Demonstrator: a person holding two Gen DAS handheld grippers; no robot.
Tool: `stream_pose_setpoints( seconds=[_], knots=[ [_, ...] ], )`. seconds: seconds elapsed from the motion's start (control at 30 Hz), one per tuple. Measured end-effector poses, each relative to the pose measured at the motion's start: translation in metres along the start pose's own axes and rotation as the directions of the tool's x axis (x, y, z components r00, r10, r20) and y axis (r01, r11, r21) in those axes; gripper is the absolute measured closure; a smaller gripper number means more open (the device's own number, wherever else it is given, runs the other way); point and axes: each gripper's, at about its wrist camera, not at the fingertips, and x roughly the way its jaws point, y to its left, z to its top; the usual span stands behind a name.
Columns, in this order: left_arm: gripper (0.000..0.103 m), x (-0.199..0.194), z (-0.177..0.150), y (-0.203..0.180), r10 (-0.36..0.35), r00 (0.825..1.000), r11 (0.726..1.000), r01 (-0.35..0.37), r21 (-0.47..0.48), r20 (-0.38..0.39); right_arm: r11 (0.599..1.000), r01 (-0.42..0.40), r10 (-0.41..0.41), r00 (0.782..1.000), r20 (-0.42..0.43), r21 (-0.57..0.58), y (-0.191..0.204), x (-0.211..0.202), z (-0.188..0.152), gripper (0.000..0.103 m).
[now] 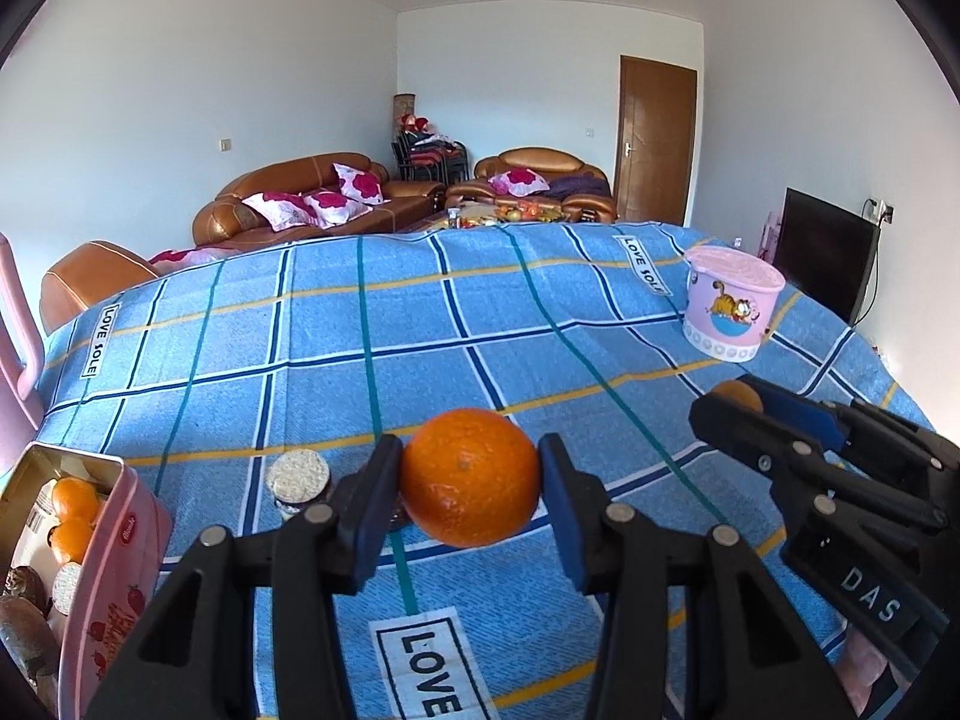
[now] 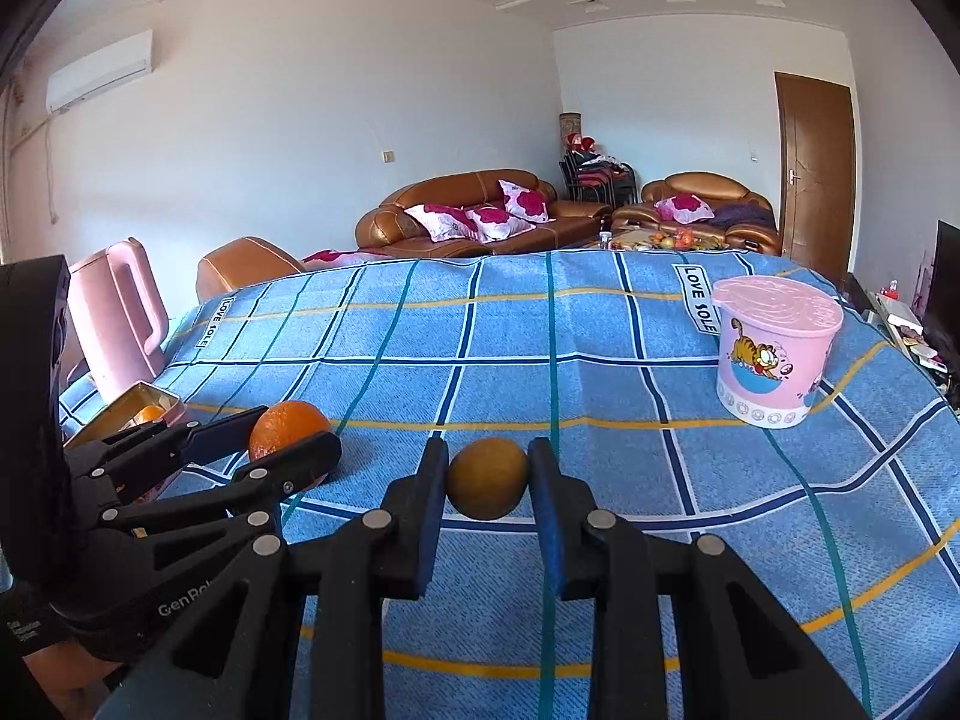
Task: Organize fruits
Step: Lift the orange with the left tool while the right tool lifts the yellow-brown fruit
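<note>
Orange rind, firm and slightly waxy: the orange [image 1: 470,477] sits pinched across its middle by the left hand-held gripper [image 1: 470,483], lifted clear of the blue checked tabletop [image 1: 420,330]. Right hand-held gripper [image 2: 487,480] is clamped on a smaller brownish round fruit [image 2: 487,478], possibly a passion fruit; hard to tell. Both light, stiff, liable to roll; grip at the widest part, moderate squeeze. Pink tin [image 1: 114,546] with oranges at 8 o'clock in the left view, pink tub [image 2: 774,354] at 2 o'clock in the right view.

Pink tin [image 1: 102,594] cut off at frame edge
</note>
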Motion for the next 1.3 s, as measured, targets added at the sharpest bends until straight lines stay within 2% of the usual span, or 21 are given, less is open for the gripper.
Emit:
stream_pose_setpoints(
  seconds=[1.03,1.3],
  knots=[
    [0.055,-0.025,-0.002,0.001,0.038,0.991,0.999,-0.037,-0.01,0.128,0.999,-0.011,0.016,0.994,0.105,-0.046,0.008,-0.021,-0.003,0.074],
    [0.055,-0.036,-0.003,-0.001,0.057,0.981,0.998,-0.057,-0.003,0.186,0.998,-0.01,0.02,0.988,0.15,-0.065,0.011,-0.03,-0.005,0.074]
  ],
)
